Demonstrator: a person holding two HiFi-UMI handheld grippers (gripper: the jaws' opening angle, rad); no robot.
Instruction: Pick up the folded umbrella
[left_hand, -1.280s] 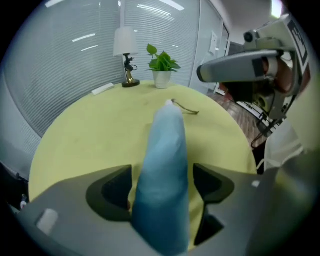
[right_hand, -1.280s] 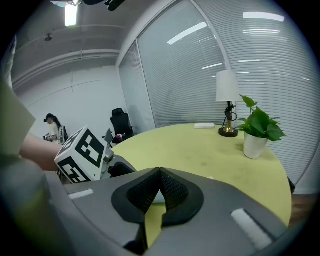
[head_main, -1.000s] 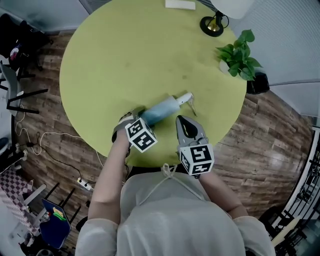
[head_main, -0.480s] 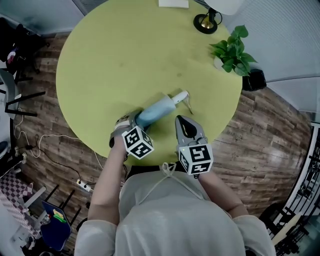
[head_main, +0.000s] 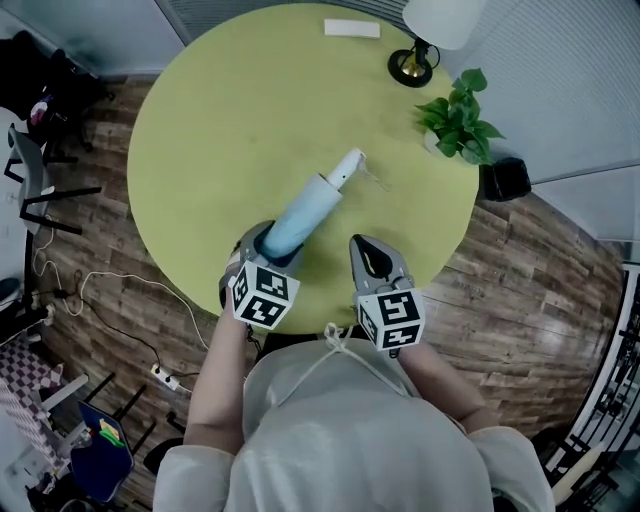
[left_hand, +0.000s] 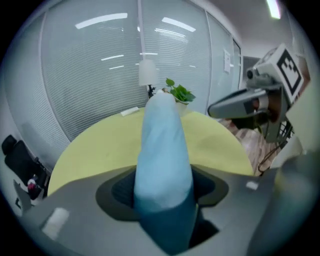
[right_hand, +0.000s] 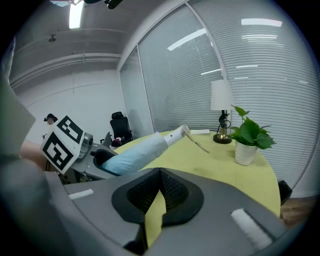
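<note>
The folded umbrella (head_main: 300, 213) is a pale blue roll with a white handle end and a thin wrist strap. My left gripper (head_main: 265, 240) is shut on its near end and holds it off the round yellow-green table (head_main: 220, 120), handle end tilted up and away. In the left gripper view the umbrella (left_hand: 162, 150) fills the space between the jaws. My right gripper (head_main: 372, 250) hovers beside it at the table's near edge, jaws together and holding nothing. The right gripper view shows the umbrella (right_hand: 140, 152) raised at its left.
At the table's far side stand a lamp (head_main: 412, 62), a potted plant (head_main: 455, 115) and a flat white object (head_main: 352, 28). A black bin (head_main: 503, 180) sits on the wooden floor to the right. Chairs and cables lie at the left.
The left gripper has risen with the umbrella, which has left the table and swung so that its handle end points up and away. The right gripper has barely moved.
</note>
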